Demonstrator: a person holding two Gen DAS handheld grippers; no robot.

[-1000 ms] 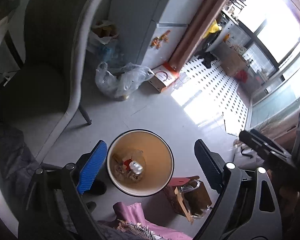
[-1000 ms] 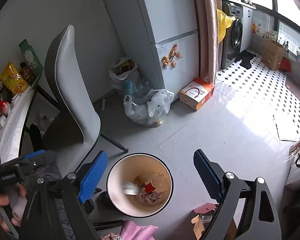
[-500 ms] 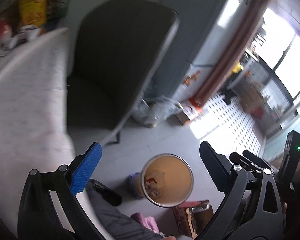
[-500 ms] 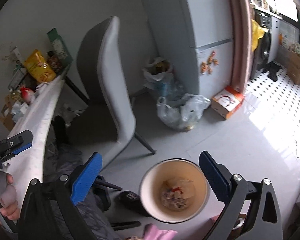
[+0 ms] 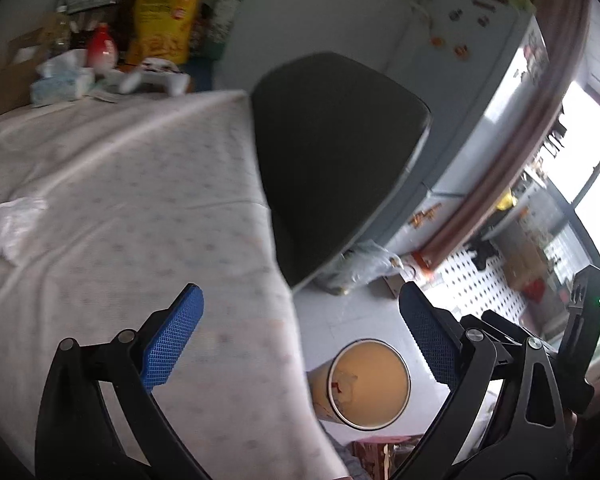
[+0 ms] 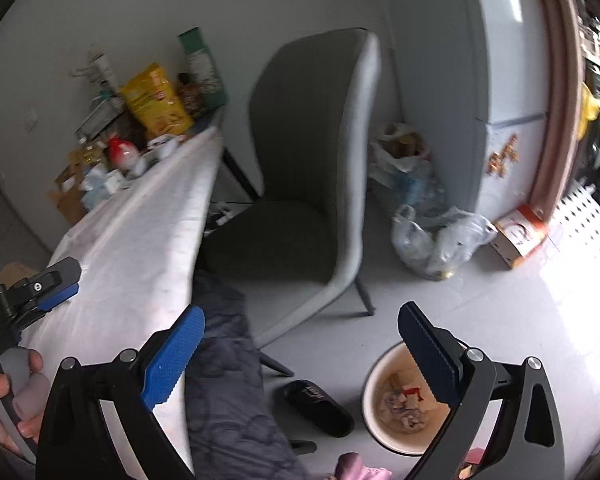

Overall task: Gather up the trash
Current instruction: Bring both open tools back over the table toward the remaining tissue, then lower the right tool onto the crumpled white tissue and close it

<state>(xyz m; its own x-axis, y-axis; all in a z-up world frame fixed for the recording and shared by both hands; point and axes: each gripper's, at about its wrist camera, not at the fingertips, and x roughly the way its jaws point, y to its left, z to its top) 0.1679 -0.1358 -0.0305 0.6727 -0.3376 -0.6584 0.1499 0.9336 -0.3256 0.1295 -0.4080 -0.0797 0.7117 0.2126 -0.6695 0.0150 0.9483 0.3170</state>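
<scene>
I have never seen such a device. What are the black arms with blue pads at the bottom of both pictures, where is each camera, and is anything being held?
There is no robot here. A person holds a two-finger gripper in each hand, and each one carries a wide-angle camera that looks forward along its fingers. One picture comes from the left gripper, the other from the right gripper. The blue parts are the finger pads. Both pairs of jaws stand wide open, and nothing is between them.

The left view looks over a table with a white cloth. On it lie a crumpled white tissue and, at the far end, snack bags and bottles. On the floor stands a round bin with trash inside, beside a grey chair.
</scene>
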